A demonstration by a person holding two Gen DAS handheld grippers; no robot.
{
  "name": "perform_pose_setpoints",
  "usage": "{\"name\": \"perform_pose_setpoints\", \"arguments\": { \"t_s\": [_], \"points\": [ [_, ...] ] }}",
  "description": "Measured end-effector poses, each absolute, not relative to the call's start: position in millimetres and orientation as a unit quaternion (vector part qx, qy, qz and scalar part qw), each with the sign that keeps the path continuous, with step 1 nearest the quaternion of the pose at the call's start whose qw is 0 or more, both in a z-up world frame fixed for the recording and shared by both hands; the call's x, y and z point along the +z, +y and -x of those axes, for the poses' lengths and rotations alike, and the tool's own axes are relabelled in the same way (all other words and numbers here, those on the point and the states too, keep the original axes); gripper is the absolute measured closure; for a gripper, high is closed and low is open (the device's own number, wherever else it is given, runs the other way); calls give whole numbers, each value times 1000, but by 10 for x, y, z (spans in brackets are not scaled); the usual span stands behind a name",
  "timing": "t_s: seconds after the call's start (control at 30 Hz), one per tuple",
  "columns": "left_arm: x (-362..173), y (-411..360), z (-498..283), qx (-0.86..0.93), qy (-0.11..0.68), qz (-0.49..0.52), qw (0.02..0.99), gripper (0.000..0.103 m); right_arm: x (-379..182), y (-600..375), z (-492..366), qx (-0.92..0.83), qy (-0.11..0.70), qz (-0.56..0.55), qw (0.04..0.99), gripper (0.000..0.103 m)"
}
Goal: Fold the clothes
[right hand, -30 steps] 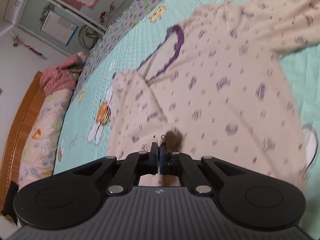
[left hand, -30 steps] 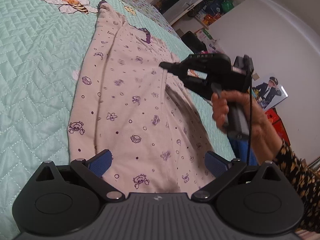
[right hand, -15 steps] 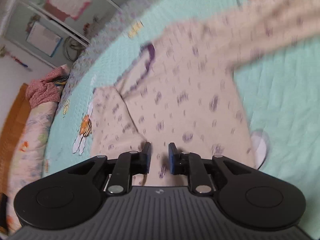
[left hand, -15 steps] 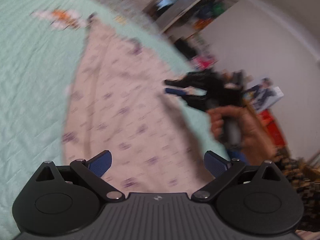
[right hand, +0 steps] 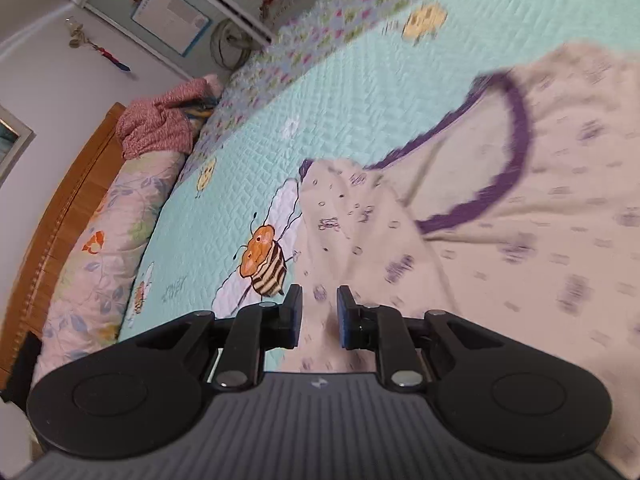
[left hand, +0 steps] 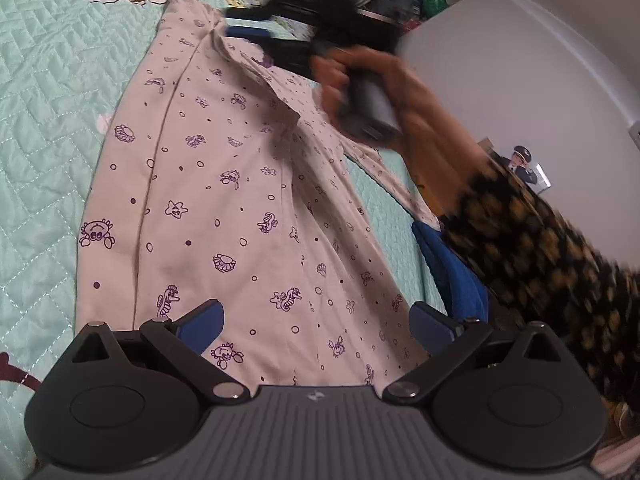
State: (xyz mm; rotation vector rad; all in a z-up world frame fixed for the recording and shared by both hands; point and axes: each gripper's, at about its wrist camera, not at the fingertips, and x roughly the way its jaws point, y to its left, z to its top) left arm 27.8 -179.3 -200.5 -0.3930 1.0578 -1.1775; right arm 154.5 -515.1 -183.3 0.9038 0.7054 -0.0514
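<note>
A cream pyjama top (left hand: 224, 200) with purple sea-creature prints lies flat on the mint quilted bedspread (left hand: 44, 92). Its purple-trimmed neckline (right hand: 512, 140) shows in the right wrist view. My left gripper (left hand: 316, 324) is wide open over the hem end, with nothing between its blue pads. My right gripper (right hand: 318, 314) hovers over the shoulder and sleeve area (right hand: 348, 220), slightly open and empty. In the left wrist view the right gripper (left hand: 248, 26) appears blurred near the collar, held by a hand (left hand: 360, 80) with a patterned sleeve.
A folded blue cloth (left hand: 448, 272) lies at the bed's right edge. Pillows (right hand: 100, 248) and a red patterned bundle (right hand: 160, 124) rest against the wooden headboard (right hand: 60, 200). A bee print (right hand: 264, 260) marks the quilt near the shoulder. Shelves and a white wall stand beyond the bed.
My right gripper let go of the fabric, opened slightly and moved up the top toward the collar and shoulder. The left gripper stayed open over the hem.
</note>
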Motion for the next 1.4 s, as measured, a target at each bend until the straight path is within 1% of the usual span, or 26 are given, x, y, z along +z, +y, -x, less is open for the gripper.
{"name": "perform_pose_setpoints", "arguments": {
  "t_s": [0.03, 0.07, 0.1, 0.2, 0.3, 0.43, 0.47, 0.53, 0.57, 0.6, 0.7, 0.93, 0.97, 1.0, 1.07, 1.23, 1.3, 1.4],
  "points": [
    [-2010, -1793, -282, -528, 472, 175, 684, 1, -1879, -5145, -1656, -22, 338, -431, 836, 83],
    [-2015, -1793, -286, -531, 471, 175, 682, 1, -1924, -5139, -1767, -20, 342, -435, 833, 88],
    [-2020, -1793, -290, -532, 471, 176, 681, 1, -1970, -5133, -1878, -18, 346, -438, 830, 103],
    [-2036, -1780, -295, -535, 471, 182, 677, 1, -2078, -5108, -2170, -13, 356, -444, 822, 103],
    [-2045, -1750, -270, -537, 468, 186, 677, 1, -1886, -4987, -2083, -11, 343, -396, 852, 96],
    [-2054, -1697, -280, -538, 465, 196, 675, 1, -1591, -4873, -2116, -23, 308, -314, 898, 95],
    [-2060, -1691, -287, -539, 465, 200, 674, 1, -1545, -4870, -2184, -29, 304, -296, 905, 93],
    [-2072, -1679, -294, -541, 465, 205, 671, 1, -1500, -4884, -2363, -37, 307, -266, 913, 81],
    [-2079, -1676, -290, -542, 464, 206, 669, 1, -1484, -4890, -2463, -40, 309, -251, 917, 69],
    [-2085, -1677, -280, -543, 464, 207, 669, 1, -1474, -4900, -2558, -41, 311, -233, 921, 62],
    [-2096, -1675, -260, -547, 463, 206, 666, 1, -1454, -4959, -2809, -43, 320, -188, 928, 62],
    [-2144, -1598, -261, -555, 465, 223, 653, 1, -1612, -5028, -3119, -10, 367, -179, 913, 63],
    [-2149, -1577, -267, -556, 465, 225, 652, 1, -1641, -5005, -3142, -5, 374, -173, 911, 66],
    [-2149, -1570, -265, -557, 464, 225, 652, 1, -1670, -4975, -3161, -2, 381, -165, 910, 79],
    [-2133, -1546, -258, -558, 462, 223, 652, 1, -1700, -4912, -3159, -1, 383, -149, 912, 98],
    [-2126, -1550, -256, -560, 460, 219, 653, 1, -1658, -4957, -2997, 5, 352, -203, 914, 99],
    [-2123, -1573, -252, -560, 459, 219, 654, 1, -1614, -5006, -2941, -24, 331, -213, 919, 100],
    [-2113, -1594, -239, -560, 458, 216, 655, 1, -1720, -5074, -2948, -89, 348, -213, 909, 100]
  ]
}}
